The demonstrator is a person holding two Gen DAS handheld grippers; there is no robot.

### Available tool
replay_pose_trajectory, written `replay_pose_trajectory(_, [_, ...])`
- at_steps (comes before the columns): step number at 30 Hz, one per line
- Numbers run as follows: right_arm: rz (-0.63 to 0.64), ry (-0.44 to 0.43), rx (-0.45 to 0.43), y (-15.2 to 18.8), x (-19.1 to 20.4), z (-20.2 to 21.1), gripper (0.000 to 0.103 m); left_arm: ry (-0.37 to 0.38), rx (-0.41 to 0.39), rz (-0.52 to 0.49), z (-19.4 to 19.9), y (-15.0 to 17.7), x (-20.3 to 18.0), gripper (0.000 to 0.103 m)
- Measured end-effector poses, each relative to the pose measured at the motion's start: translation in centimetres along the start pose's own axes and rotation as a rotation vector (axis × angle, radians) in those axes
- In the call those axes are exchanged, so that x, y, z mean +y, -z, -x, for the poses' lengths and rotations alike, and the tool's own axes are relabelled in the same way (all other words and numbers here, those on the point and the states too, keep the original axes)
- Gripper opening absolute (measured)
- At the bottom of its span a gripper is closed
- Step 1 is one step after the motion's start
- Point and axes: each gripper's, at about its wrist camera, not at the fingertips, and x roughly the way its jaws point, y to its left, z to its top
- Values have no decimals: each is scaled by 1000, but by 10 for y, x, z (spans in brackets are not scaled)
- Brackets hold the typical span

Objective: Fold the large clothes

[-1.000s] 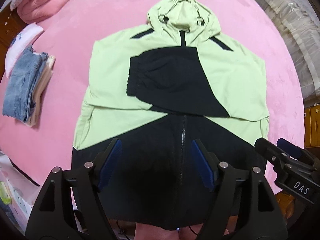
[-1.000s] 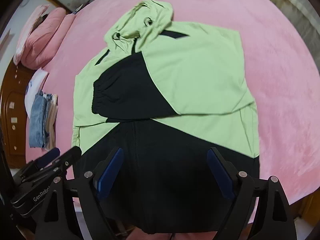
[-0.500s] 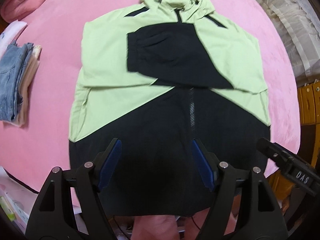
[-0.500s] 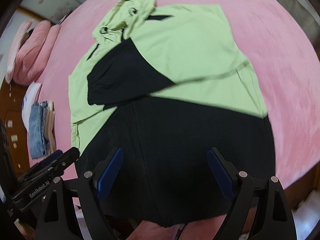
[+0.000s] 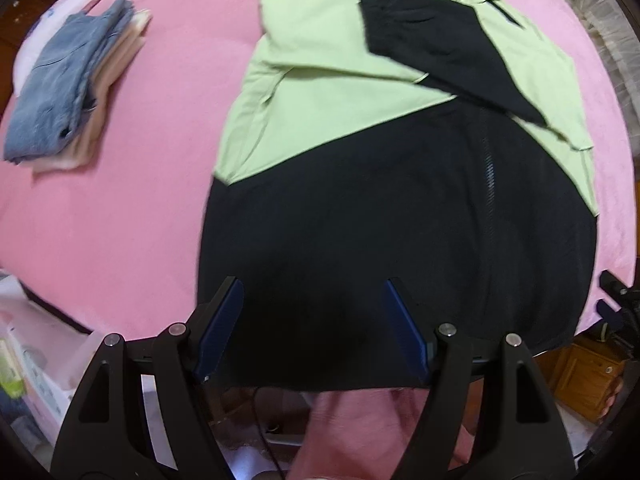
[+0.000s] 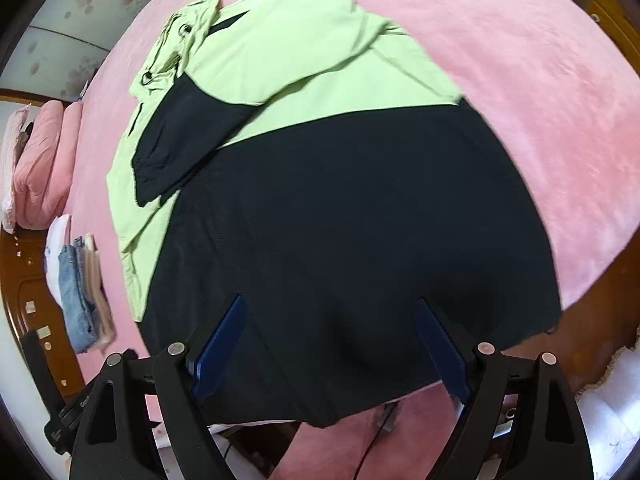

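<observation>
1. Lime-green and black, the hooded jacket [image 5: 360, 152] lies flat, front up, on the pink bedspread [image 5: 120, 208], hood away from the camera, both sleeves already crossed over the chest.
2. Against a second ago, both cameras now sit far lower and closer to the hem [image 6: 328, 420]: the black lower panel fills most of each view, where earlier the whole jacket was visible with pink all round.
3. The left gripper [image 5: 312, 328] has its jaws spread wide, nothing between them, poised over the hem's left part; the right gripper [image 6: 332, 344] is equally agape and empty over the hem's right part.
4. This drop reads as the approach to a two-handed pinch on the bottom edge, likely ahead of folding the hem up toward the hood.
5. The hem overhangs the bed's near edge slightly, so the fingers could close on it from below; whether they touch cloth yet cannot be told.
6. A stack of folded jeans [image 5: 60, 88] waits well apart to the left.
</observation>
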Motion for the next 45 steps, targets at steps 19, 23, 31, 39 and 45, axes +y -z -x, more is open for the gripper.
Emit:
replay_pose_trajectory(19, [184,-53,70,-217,57,92,90,-21,194,-476,75,-219,-28,71])
replay_pose_trajectory(23, [178,-136,55,-309,113,108,91,-10,198,-452,78,-327,-27,74])
replay_pose_trajectory(31, [84,-168,89,-475,194,92,92,-16,209,-361,56,-507,-28,82])
replay_pose_trajectory(39, [4,-114,205,-580,203,-12,92,246,43,-161,20,-618,-47,81])
replay_pose_trajectory(45, [185,-199,215,-623,224,-93,88,462,-73,-45,-36,-660,-54,80])
